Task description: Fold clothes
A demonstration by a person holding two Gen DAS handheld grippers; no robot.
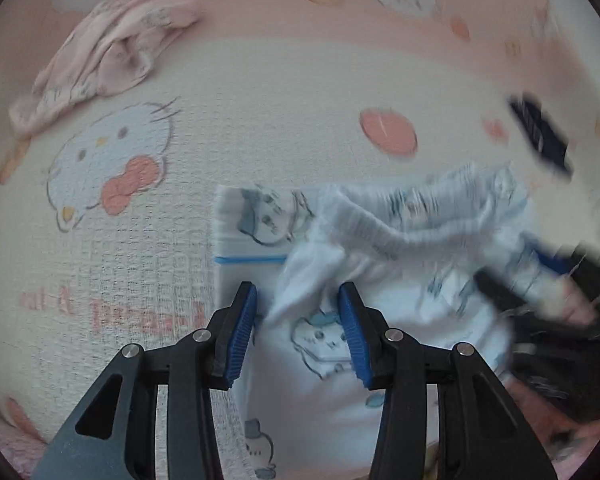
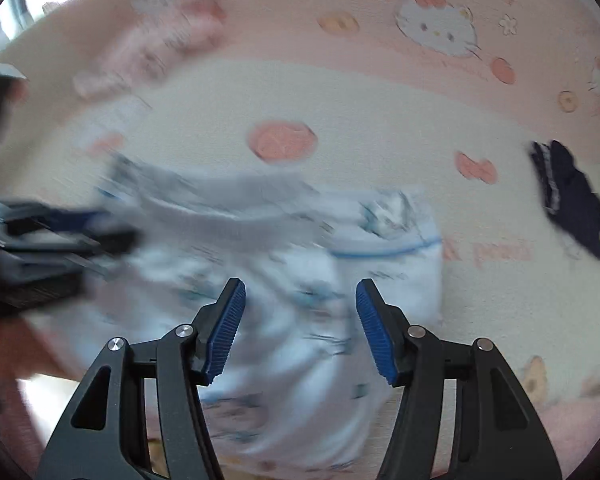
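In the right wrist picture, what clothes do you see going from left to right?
Crumpled pink garment → white printed garment → dark navy garment.

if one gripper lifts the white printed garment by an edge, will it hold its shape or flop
Probably flop: the white printed garment already lies bunched in soft folds with a gathered ribbed band. It looks thin, so likely light. On the textured bedsheet a push would more likely wrinkle it than slide it whole.
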